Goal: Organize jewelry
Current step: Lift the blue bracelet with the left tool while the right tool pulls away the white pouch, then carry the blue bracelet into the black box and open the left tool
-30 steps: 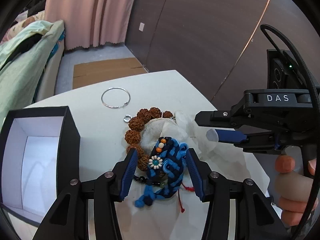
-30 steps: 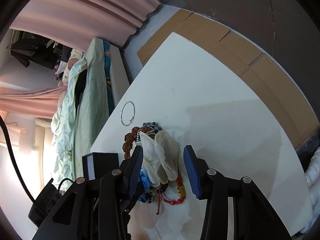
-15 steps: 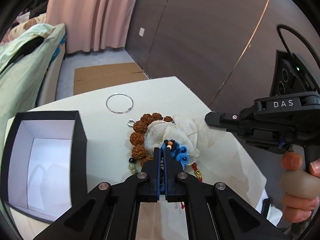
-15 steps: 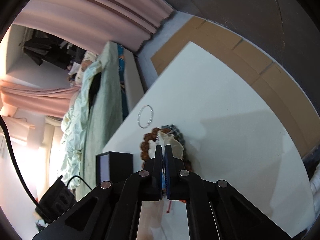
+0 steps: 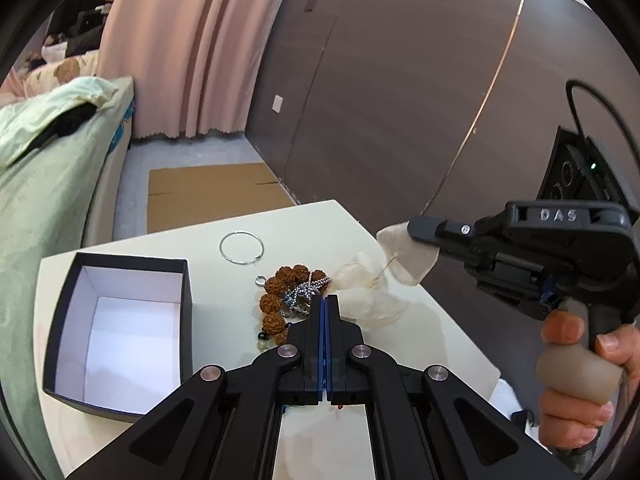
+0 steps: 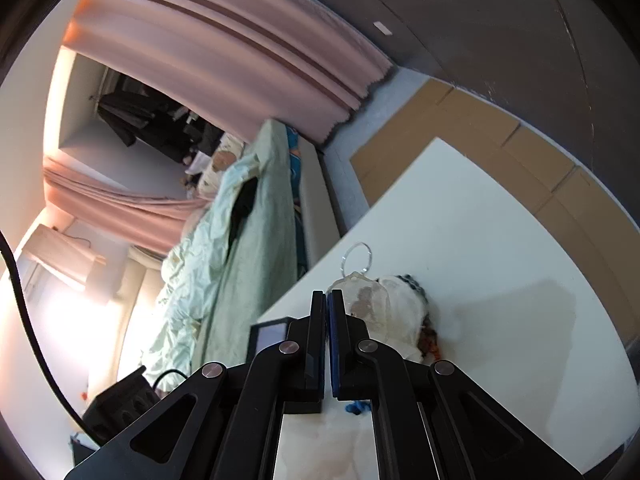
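A pile of jewelry lies on the white table (image 5: 304,236): a brown bead bracelet (image 5: 276,292), a silver chain (image 5: 308,292) and a sheer pouch (image 5: 368,300). My left gripper (image 5: 325,300) is shut just in front of the pile; the blue braided bracelet it closed on is hidden, with a blue bit (image 6: 358,407) showing below. My right gripper (image 6: 327,300) is shut on a corner of the sheer pouch (image 6: 372,304) and holds it above the table; it also shows in the left wrist view (image 5: 416,232). An open black box (image 5: 120,328) with a white inside stands at the left.
A silver bangle (image 5: 242,248) and a small ring (image 5: 260,279) lie beyond the pile. A bed with green bedding (image 5: 44,184) stands left of the table. Cardboard (image 5: 208,196) lies on the floor. A dark wall (image 5: 400,100) is behind.
Both grippers went from open to shut, the left on the blue bracelet and the right on the pouch. Both have since risen, and the right has lifted the pouch corner, baring the chain.
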A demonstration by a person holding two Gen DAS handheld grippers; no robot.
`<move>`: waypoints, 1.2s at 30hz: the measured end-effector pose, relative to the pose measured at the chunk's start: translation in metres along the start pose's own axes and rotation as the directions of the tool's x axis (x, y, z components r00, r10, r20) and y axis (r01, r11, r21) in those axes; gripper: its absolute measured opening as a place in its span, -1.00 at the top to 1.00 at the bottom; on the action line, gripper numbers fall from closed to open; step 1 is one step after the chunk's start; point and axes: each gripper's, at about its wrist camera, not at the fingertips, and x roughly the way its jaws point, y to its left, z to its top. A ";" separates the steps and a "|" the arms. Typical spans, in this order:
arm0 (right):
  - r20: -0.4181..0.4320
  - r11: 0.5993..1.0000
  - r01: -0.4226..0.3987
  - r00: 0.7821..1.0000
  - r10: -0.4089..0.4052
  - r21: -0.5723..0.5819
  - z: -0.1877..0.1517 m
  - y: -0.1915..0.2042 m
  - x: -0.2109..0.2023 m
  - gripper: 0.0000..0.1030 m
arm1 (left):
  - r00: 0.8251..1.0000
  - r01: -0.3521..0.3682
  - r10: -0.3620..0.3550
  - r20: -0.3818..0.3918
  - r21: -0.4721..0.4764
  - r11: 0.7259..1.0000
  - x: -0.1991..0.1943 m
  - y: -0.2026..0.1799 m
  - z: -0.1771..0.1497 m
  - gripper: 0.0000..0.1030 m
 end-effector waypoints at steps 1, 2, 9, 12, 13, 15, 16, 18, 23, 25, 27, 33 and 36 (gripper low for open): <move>0.007 1.000 0.001 1.000 -0.001 -0.001 0.000 0.001 -0.002 0.93 | 1.000 -0.012 0.012 -0.028 0.001 1.000 0.004 0.000 -0.001 1.00; 0.014 1.000 0.002 1.000 -0.002 0.000 0.000 0.001 -0.004 0.93 | 0.999 -0.011 0.011 -0.050 -0.004 1.000 0.006 0.001 -0.003 1.00; 0.047 1.000 0.018 0.999 -0.019 0.009 0.001 -0.004 -0.019 0.93 | 0.980 0.000 0.006 -0.199 0.027 1.000 0.031 -0.005 -0.015 0.83; 0.051 1.000 0.021 0.998 -0.022 0.013 0.004 -0.007 -0.021 0.93 | 0.980 -0.015 0.024 -0.196 0.045 0.999 0.032 -0.008 -0.017 -0.15; 0.052 1.000 0.022 0.998 -0.023 0.014 0.004 -0.006 -0.022 0.93 | 0.984 -0.025 0.034 -0.175 0.056 0.998 0.030 -0.010 -0.017 -0.45; 0.053 1.000 0.024 0.998 -0.025 0.012 0.005 -0.006 -0.022 0.93 | 0.989 -0.044 0.055 -0.138 0.081 0.996 0.025 -0.012 -0.016 -0.53; 0.052 1.000 0.022 0.998 -0.023 0.013 0.004 -0.006 -0.022 0.93 | 0.989 -0.049 0.061 -0.132 0.090 0.995 0.024 -0.011 -0.016 -0.53; 0.051 1.000 0.019 0.999 -0.019 0.014 0.005 -0.006 -0.023 0.93 | 0.989 -0.061 0.074 -0.132 0.097 0.993 0.027 -0.011 -0.016 -0.53; 0.050 1.000 0.018 0.999 -0.019 0.015 0.005 -0.006 -0.023 0.93 | 0.986 -0.082 0.093 -0.135 0.087 0.993 0.041 -0.006 -0.018 -0.52; 0.046 1.000 0.016 0.999 -0.016 0.014 0.005 -0.006 -0.022 0.93 | 0.986 -0.087 0.099 -0.135 0.090 0.992 0.047 -0.005 -0.019 -0.51; 0.040 1.000 0.014 0.999 -0.014 0.010 0.005 -0.006 -0.021 0.93 | 0.984 -0.118 0.132 -0.123 0.120 0.986 0.051 -0.006 -0.019 -0.48; 0.042 1.000 -0.009 0.999 0.009 -0.005 0.004 -0.002 -0.019 0.93 | 0.983 -0.116 0.132 -0.128 0.121 0.986 0.053 -0.001 -0.017 0.21; 0.043 1.000 -0.018 0.999 0.019 -0.012 0.001 0.001 -0.017 0.93 | 0.986 -0.067 0.079 -0.147 0.085 0.994 0.052 0.005 -0.015 0.66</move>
